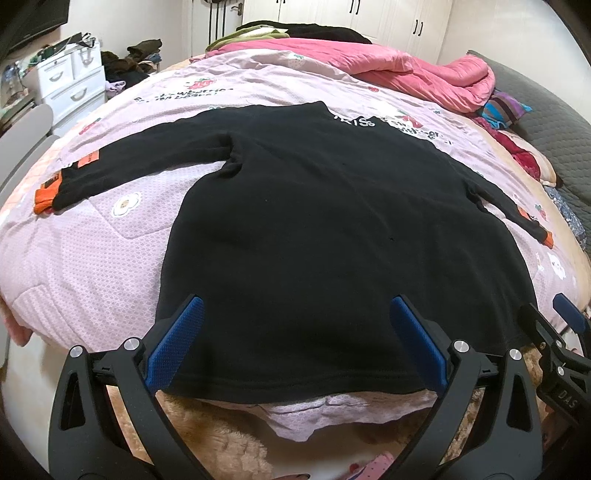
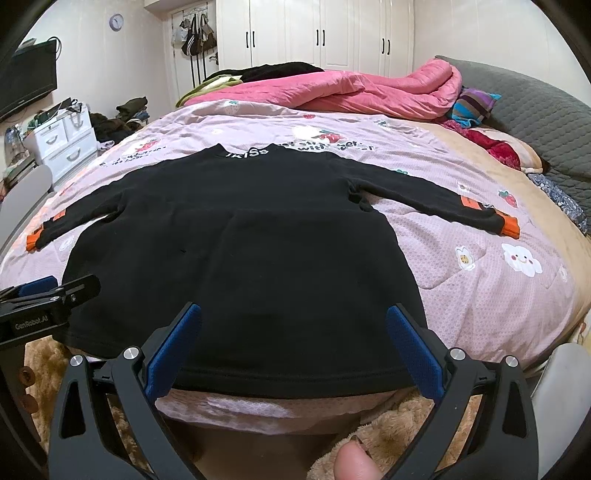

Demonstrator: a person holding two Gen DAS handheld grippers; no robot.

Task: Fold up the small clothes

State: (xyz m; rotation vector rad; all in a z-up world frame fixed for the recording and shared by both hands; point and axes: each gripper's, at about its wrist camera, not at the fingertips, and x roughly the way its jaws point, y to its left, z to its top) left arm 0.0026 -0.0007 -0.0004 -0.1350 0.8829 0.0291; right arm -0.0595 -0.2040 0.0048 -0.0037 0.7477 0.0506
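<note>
You have the black long-sleeved top (image 1: 314, 229) spread flat, fully unfolded, across the middle of both frames on the pink printed quilt (image 1: 92, 258), with its hem toward the bottom edge and its lettered collar (image 2: 248, 152) toward the top. Both sleeves lie stretched outward, and their orange cuffs (image 2: 509, 226) sit near the left and right sides of the picture.

Your left gripper (image 1: 295, 314) sits at the bottom centre of its view, jaws spread wide, its blue pads (image 1: 173, 347) over the hem region; whether they touch the cloth is not clear. Your right gripper (image 2: 293, 314) sits the same way in its own view, jaws spread wide over the hem, pinching nothing.

A rumpled pink comforter (image 2: 369, 92) lies across the upper centre, a white drawer unit (image 2: 64, 144) stands at the upper left, and white wardrobe doors (image 2: 321, 33) fill the top.
</note>
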